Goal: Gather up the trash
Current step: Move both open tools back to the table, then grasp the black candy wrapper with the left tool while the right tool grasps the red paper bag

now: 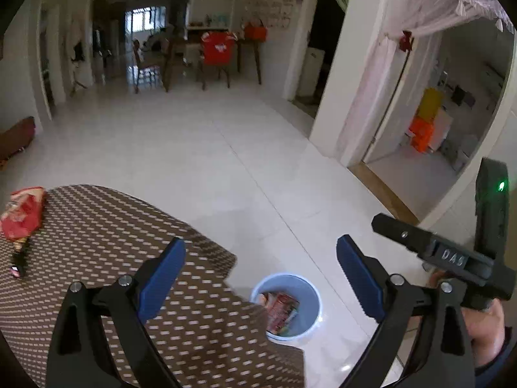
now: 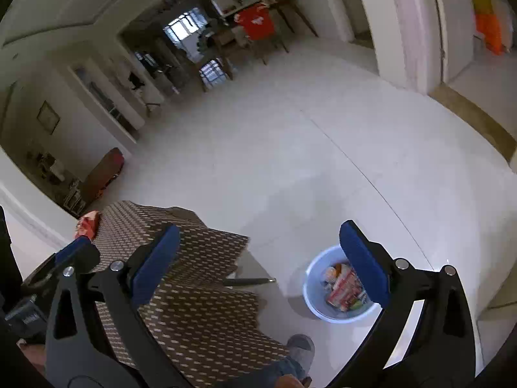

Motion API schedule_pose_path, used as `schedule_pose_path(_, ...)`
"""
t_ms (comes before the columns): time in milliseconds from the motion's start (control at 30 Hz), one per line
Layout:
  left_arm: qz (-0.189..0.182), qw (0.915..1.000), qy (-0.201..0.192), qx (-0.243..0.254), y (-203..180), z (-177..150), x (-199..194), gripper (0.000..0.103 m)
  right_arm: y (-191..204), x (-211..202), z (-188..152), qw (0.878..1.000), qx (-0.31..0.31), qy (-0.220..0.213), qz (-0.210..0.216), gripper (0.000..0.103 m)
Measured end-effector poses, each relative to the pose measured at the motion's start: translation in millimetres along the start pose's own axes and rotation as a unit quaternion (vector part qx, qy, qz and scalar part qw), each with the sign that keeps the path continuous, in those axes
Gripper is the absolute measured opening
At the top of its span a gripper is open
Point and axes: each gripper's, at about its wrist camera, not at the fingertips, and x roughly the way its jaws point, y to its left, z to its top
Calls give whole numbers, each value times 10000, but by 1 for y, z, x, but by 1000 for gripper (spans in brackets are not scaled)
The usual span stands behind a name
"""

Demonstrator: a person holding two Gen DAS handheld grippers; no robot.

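Left gripper (image 1: 260, 266) is hanging wide apart with nothing in it, right gripper (image 2: 258, 255) likewise spread wide and carrying nothing. Both are hovering over the table edge (image 1: 106, 226). Blue bin (image 1: 308, 294) is sitting on the floor beside the table, holding wrappers (image 2: 344, 287). Red packet (image 1: 24, 213) is lying on the table's far left.

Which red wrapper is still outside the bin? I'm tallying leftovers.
The crumpled red wrapper on the patterned table; the other red packet lies inside the blue bin.
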Motion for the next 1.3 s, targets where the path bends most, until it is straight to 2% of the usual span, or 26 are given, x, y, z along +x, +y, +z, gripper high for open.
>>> schedule_pose_path(200, 330, 9986, -351, -200, 47, 1, -46, 92, 63, -13, 4, 9989, -392, -223, 125, 97)
schedule_pose_path(333, 683, 9950, -615, -386, 87, -6, -77, 93, 114, -18, 3, 9964, -763, -322, 188, 97)
schedule_pose_path(433, 836, 9927, -669, -554, 114, -6, -91, 93, 147, -17, -2, 9938, -1037, -341, 222, 97)
schedule_pose_path(667, 1449, 9820, -700, -992, 193, -27, -109, 93, 221, 6, -20, 9866, -1566, -249, 391, 97)
schedule_pose_path(933, 1854, 9692, -490, -1546, 275, -50, -93, 93, 280, 54, -43, 9782, -2024, 92, 464, 97)
schedule_pose_path(1200, 1873, 9707, -22, -1507, 318, -57, -43, 93, 313, 105, -49, 9749, -2141, 364, 496, 97)
schedule_pose_path(1233, 1817, 9708, 20, -1566, 322, -57, -37, 89, 317, 113, -49, 9743, -2156, 398, 514, 97)
schedule_pose_path(1267, 1737, 9713, 71, -1626, 327, -57, -32, 76, 320, 118, -49, 9737, -2173, 423, 534, 97)
schedule_pose_path(1300, 1680, 9716, 147, -1660, 331, -57, -26, 67, 324, 123, -49, 9731, -2190, 450, 560, 97)
